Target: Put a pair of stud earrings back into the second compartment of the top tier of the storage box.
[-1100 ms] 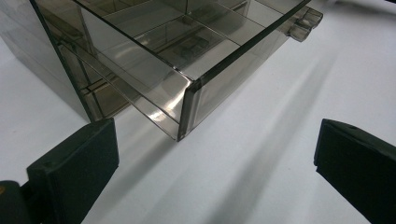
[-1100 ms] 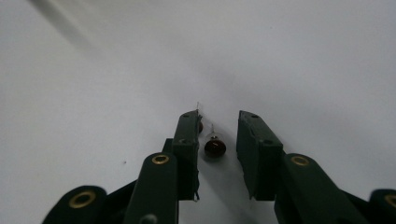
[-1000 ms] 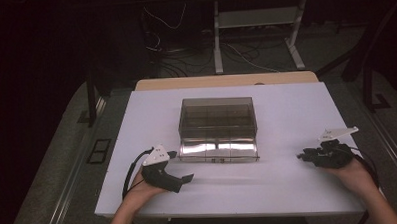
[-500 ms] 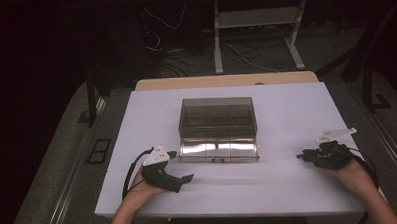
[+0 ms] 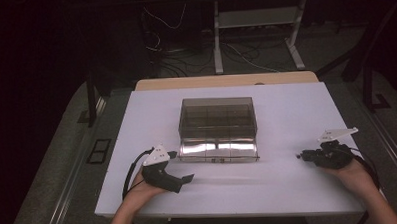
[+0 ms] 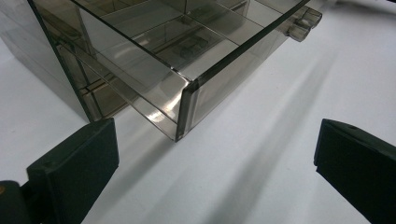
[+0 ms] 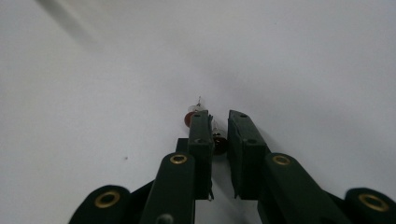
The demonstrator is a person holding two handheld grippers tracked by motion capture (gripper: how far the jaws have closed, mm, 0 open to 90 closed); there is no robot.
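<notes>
A smoky clear plastic box stands mid-table with its divided drawer pulled out toward me. My left gripper lies just left of the drawer front. Its jaws are open wide, and the drawer's near corner is ahead between them, untouched. My right gripper rests low on the table at the right. Its jaws are almost together in the right gripper view. A small red part with a thin wire pin sits in the narrow gap. A second red bit shows beside the left jaw's tip.
The white table has bare room on both sides of the box. Beyond its far edge are a wooden board, floor cables and a metal stand. Cables trail from both grippers toward the person's hands.
</notes>
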